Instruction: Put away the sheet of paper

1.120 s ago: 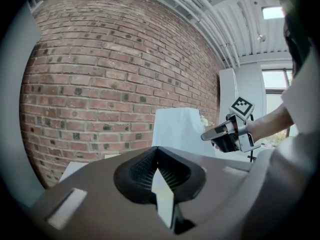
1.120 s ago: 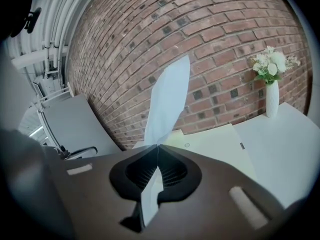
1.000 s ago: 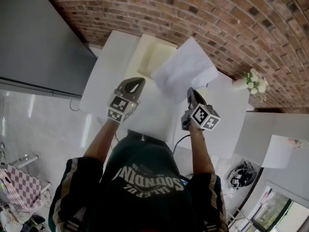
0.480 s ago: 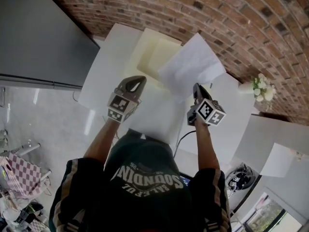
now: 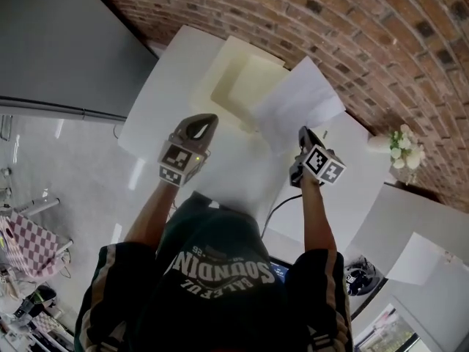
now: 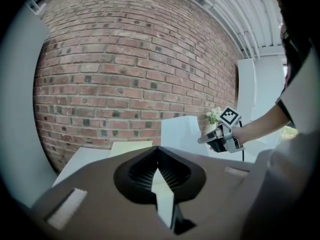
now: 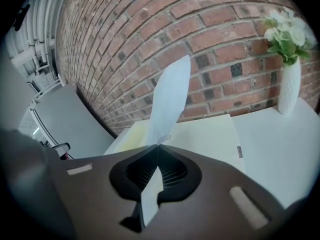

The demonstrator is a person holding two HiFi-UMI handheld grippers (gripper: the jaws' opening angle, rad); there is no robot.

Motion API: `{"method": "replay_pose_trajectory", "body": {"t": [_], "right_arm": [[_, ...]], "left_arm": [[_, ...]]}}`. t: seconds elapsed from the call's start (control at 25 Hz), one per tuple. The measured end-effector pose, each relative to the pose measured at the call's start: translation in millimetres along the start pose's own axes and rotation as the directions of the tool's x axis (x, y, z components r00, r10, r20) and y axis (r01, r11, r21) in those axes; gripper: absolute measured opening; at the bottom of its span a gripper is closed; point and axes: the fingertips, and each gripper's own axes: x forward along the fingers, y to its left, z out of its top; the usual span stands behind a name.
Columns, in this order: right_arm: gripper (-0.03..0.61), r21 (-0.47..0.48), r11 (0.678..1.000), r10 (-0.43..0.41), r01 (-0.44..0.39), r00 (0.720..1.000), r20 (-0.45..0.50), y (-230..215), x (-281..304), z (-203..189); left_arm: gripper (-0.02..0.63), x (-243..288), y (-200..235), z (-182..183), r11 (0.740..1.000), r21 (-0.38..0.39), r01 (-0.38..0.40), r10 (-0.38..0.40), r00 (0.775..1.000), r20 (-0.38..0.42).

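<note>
**Sheet in transit.** The sheet of paper [image 5: 297, 105] is off the table, gripped by one edge in the clenched right claw [image 5: 303, 132]. It rises from the claw toward the brick wall, at the right side of a shallow cream box [image 5: 212, 72] that stands open on the white table [image 5: 157, 94]. No part of the sheet appears to lie in the box. The left claw [image 5: 205, 121] is clenched on nothing and hovers over the table, apart from the sheet. A vase of flowers [image 5: 401, 144] stands well apart at the right. Judged progress: the pick-up is done. If the box is the sheet's place, lowering it in and releasing it are left.
</note>
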Motion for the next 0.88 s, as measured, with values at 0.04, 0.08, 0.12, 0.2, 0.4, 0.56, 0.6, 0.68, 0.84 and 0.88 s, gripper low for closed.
{"method": "replay_pose_trajectory", "body": {"t": [0.04, 0.08, 0.12, 0.2, 0.4, 0.56, 0.6, 0.68, 0.84, 0.88], "right_arm": [[0.002, 0.002, 1.0, 0.0, 0.0, 1.0, -0.013, -3, 3, -1], [0.002, 0.003, 1.0, 0.001, -0.001, 1.0, -0.026, -6, 6, -3], [0.002, 0.006, 1.0, 0.005, -0.004, 0.999, -0.039, -8, 9, -4], [0.002, 0.02, 1.0, 0.018, -0.017, 0.998, -0.065, -13, 15, -8], [0.002, 0.073, 0.996, 0.068, -0.056, 0.983, -0.171, -25, 32, -22], [0.002, 0.078, 0.994, 0.095, -0.078, 0.965, -0.245, -31, 44, -30], [0.002, 0.077, 0.994, 0.098, -0.081, 0.961, -0.259, -31, 47, -31], [0.002, 0.076, 0.994, 0.103, -0.085, 0.954, -0.28, -33, 53, -32], [0.002, 0.075, 0.994, 0.104, -0.085, 0.943, -0.317, -34, 68, -33], [0.002, 0.073, 0.994, 0.104, -0.085, 0.939, -0.326, -34, 72, -33]], "left_arm": [[0.009, 0, 1, -2, 1.0, -0.004, -0.006, 0.006, 1.0, -0.008], [0.009, 0, 1, -5, 1.0, -0.007, -0.012, 0.012, 1.0, -0.015], [0.009, 0, 1, -5, 1.0, -0.009, -0.017, 0.017, 1.0, -0.014], [0.009, 1, 1, -6, 1.0, -0.011, -0.024, 0.023, 1.0, -0.012], [0.009, 3, 1, -13, 0.999, -0.018, -0.037, 0.036, 0.999, -0.03], [0.009, 5, 3, -18, 0.998, -0.029, -0.048, 0.047, 0.998, -0.038], [0.009, 6, 3, -18, 0.998, -0.031, -0.049, 0.048, 0.998, -0.04], [0.009, 9, 3, -19, 0.998, -0.033, -0.047, 0.046, 0.998, -0.041], [0.009, 16, 2, -19, 0.998, -0.04, -0.044, 0.042, 0.998, -0.04], [0.009, 18, 2, -19, 0.998, -0.041, -0.043, 0.042, 0.998, -0.039]]}}
